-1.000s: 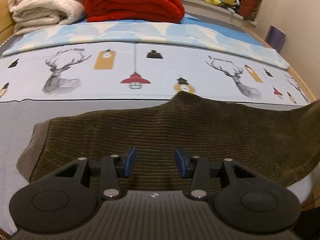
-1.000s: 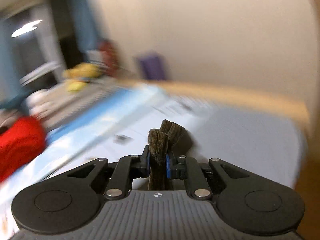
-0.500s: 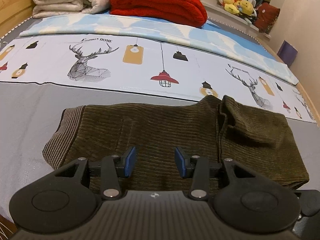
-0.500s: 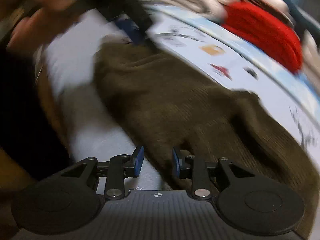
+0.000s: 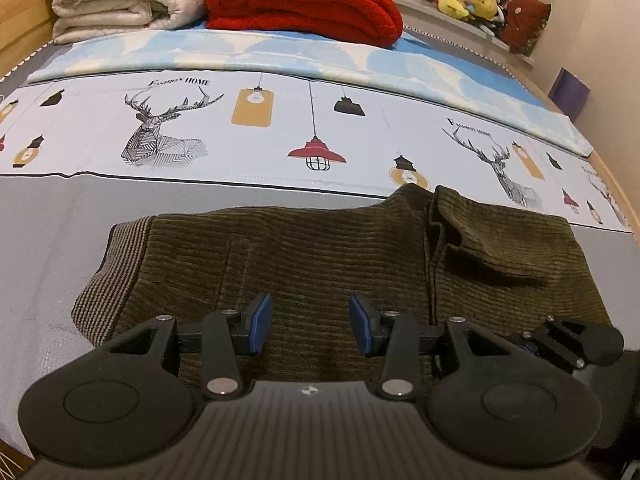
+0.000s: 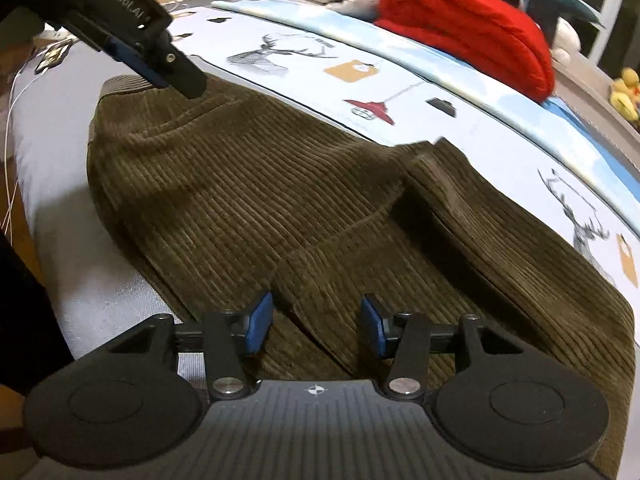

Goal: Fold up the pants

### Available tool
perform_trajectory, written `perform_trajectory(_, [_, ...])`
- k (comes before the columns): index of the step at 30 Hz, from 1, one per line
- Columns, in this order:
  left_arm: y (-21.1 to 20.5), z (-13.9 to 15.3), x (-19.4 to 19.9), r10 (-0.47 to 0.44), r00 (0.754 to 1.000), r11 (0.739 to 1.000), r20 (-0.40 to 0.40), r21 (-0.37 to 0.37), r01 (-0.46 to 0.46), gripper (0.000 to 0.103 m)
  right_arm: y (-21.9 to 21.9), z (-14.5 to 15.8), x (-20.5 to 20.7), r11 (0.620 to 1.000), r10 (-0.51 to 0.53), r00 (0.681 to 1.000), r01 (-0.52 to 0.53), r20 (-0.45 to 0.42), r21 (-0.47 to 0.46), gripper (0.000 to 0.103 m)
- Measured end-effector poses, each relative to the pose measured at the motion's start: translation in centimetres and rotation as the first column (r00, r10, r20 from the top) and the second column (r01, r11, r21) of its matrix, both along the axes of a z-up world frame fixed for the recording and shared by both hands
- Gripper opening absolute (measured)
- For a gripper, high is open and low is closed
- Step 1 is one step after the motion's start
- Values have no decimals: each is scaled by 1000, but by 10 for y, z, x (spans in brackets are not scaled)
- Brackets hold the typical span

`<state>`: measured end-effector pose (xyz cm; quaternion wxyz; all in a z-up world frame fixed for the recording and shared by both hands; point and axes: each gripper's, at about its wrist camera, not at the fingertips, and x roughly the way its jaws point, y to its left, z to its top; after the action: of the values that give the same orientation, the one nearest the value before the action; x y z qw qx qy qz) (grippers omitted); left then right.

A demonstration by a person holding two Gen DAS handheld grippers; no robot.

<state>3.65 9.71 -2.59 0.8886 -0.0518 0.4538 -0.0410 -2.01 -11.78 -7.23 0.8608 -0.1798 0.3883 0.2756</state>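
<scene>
Swinging in from the far side of the bed, the right gripper (image 6: 316, 322) has carried the leg ends across and let them go; a second ago it was clamped on a tuft of corduroy, and now its jaws are opening, cloth lying under them but nothing pinched. The pants (image 5: 328, 264), olive corduroy, lie on the grey sheet (image 5: 52, 232) near the bed's front edge, folded once, the leg ends (image 5: 496, 248) resting loosely on the thigh part; the waistband (image 5: 108, 276) sits at the left. The left gripper (image 5: 310, 326) hovers above the cloth, jaws apart, empty. One fold looks done; next, I judge, comes smoothing that rumpled flap, then a second fold. Near edges of the pants hide behind both grippers.
</scene>
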Motion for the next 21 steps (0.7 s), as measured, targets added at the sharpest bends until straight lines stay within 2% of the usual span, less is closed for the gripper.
perform_trajectory(2, [2, 0, 0, 5, 1000, 1000, 1, -4, -5, 47, -5, 9, 9, 996, -28, 999, 30, -25, 89, 15])
perform_trajectory(5, [5, 0, 0, 11, 1000, 1000, 3, -9, -10, 48, -24, 45, 7, 971, -57, 997, 42, 55, 237, 14])
perform_trajectory(7, [6, 1, 2, 14, 1000, 1000, 5, -15, -14, 48, -33, 58, -2, 957, 4, 999, -19, 53, 290, 14])
perform_trajectory(8, [5, 1, 3, 15, 1000, 1000, 5, -19, -15, 48, -34, 57, -5, 956, 53, 998, -56, 17, 288, 14])
perform_trajectory(10, [1, 1, 6, 11, 1000, 1000, 2, -24, -11, 48, -27, 37, -12, 972, 138, 988, -121, -71, 201, 15])
perform_trajectory(12, [-6, 1, 9, 3, 1000, 1000, -2, -27, -3, 48, -18, 18, -21, 983, 176, 982, -172, -74, 63, 15])
perform_trajectory(13, [-11, 1, 9, -4, 1000, 1000, -4, -29, 4, 48, -18, 16, -23, 985, 166, 983, -163, -74, 55, 15])
perform_trajectory(16, [-28, -1, 11, -38, 999, 999, -4, -27, 38, 48, -36, 41, -26, 974, 138, 990, -127, -42, 188, 18])
perform_trajectory(19, [-44, -3, 16, -68, 998, 997, -3, -22, 68, 48, -66, 66, -24, 958, 54, 998, -50, -7, 284, 34])
perform_trajectory(21, [-55, -5, 20, -81, 997, 996, -9, -24, 81, 48, -91, 76, -18, 953, -28, 1000, 28, -4, 302, 37])
